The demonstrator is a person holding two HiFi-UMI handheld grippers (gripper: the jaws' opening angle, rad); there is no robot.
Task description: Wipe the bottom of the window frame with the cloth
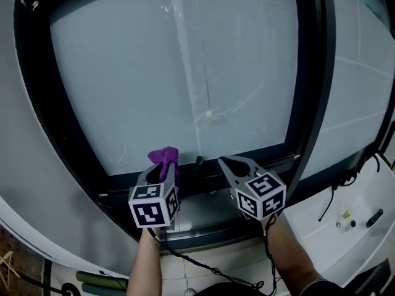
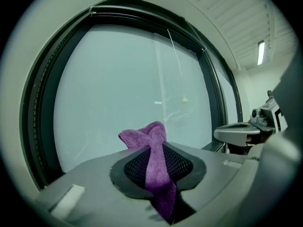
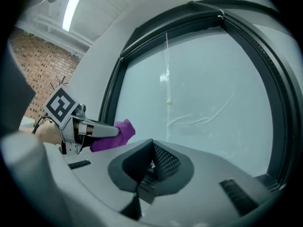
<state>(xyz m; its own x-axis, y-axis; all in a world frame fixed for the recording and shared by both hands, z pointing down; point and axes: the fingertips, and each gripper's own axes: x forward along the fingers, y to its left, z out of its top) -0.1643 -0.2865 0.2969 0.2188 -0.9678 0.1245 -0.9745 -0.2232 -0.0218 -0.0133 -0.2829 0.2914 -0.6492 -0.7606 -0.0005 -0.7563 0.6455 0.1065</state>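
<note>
A purple cloth (image 1: 165, 158) sticks up from my left gripper (image 1: 159, 169), which is shut on it just in front of the bottom of the dark window frame (image 1: 271, 151). In the left gripper view the cloth (image 2: 143, 136) runs down between the jaws of the left gripper (image 2: 158, 167) and bunches at their tips against the frosted glass. My right gripper (image 1: 223, 163) is a little to the right, at about the same height, and is shut with nothing in it (image 3: 151, 162). From the right gripper view the cloth (image 3: 118, 131) shows at the left gripper's tips.
A grey sill (image 1: 203, 217) runs under the frame. A thin pull cord with a bead (image 1: 208, 113) hangs against the glass. A white basin (image 1: 345, 221) with black cables (image 1: 327, 202) sits at the lower right. Brick wall (image 3: 42, 70) lies to the left.
</note>
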